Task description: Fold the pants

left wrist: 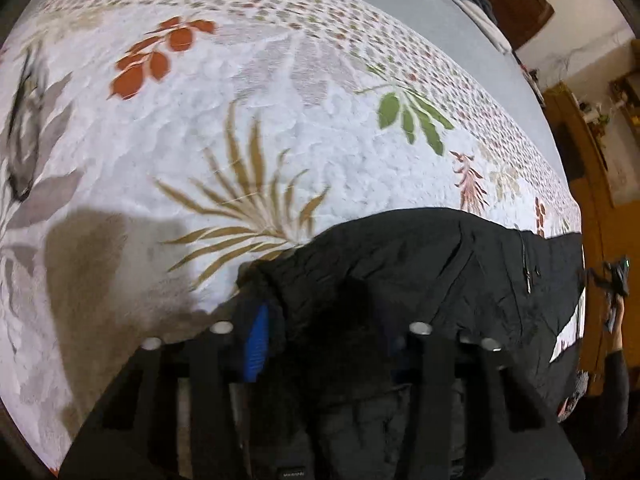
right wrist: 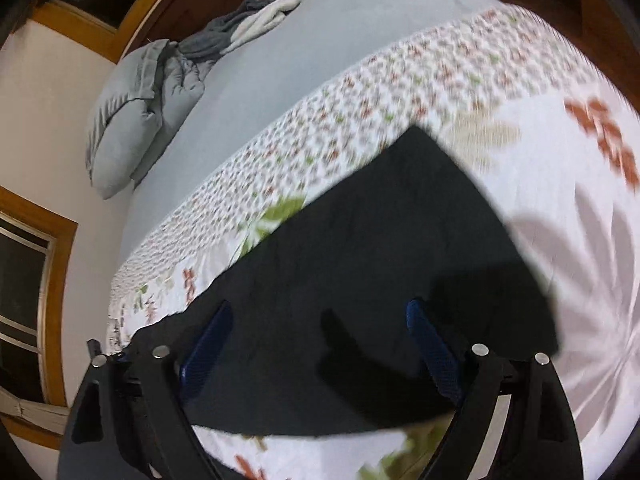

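The pants (left wrist: 400, 264) under my left claw (left wrist: 324, 344) are black, creased, with a dark zip and a white flash near one edge. My pads (left wrist: 256, 344) are bright blue against black arms, and the same goes for my right claw (right wrist: 320, 344) (blue pads, black frame, silvery pin heads). The bedspread (left wrist: 328, 152) is white, printed with big leaves: rust-orange, olive green, tan, soft grey. Toward its far edge the print shrinks to a fine speckle of red and green sprigs. Beyond that the sheet (right wrist: 304, 40) is plain pale blue-grey, and the pillow (right wrist: 132, 120) matches it. The window frames (right wrist: 56, 248) are honey-brown wood.
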The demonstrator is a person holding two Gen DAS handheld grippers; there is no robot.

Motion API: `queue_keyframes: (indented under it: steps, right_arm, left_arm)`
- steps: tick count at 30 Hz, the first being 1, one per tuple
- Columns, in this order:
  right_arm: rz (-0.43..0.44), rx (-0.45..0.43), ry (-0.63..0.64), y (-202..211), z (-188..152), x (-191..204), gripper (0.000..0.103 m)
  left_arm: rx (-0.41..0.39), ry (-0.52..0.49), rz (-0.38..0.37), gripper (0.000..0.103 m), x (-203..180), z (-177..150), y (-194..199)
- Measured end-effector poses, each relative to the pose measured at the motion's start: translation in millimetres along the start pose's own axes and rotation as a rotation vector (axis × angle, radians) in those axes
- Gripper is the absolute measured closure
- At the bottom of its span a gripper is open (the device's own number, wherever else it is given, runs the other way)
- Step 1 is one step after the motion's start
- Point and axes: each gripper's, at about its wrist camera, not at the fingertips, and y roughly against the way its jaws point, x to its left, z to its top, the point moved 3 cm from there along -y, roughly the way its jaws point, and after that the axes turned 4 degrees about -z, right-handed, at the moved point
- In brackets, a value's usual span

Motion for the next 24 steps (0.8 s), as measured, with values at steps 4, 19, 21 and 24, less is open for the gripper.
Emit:
queue_keyframes:
  steps: [4, 19, 21, 24]
  right_arm:
    - [-0.038, 0.013, 0.003, -11.7, 39.1, -14.2, 0.013]
    - [-0.166, 0.097, 0.133, -73.2, 99.5, -44.0, 0.003]
    - [-0.152, 0.099, 0.154, -77.2, 98.4, -39.0, 0.014]
    - [-0.175, 0.116, 0.2, -78.8, 89.3, -31.9, 0.078]
  left_arm:
    - [-0.014, 0.018, -0.024, 0.073, 1.8, 0.3, -2.2]
    - [-0.046, 0.094, 0.018, 0.084, 10.8, 1.4, -11.2]
    - [-0.05, 0.093, 0.044, 0.084, 7.4, 1.4, -10.5]
    - [-0.078, 0.09, 0.098, 0.086, -0.2, 0.8, -4.7]
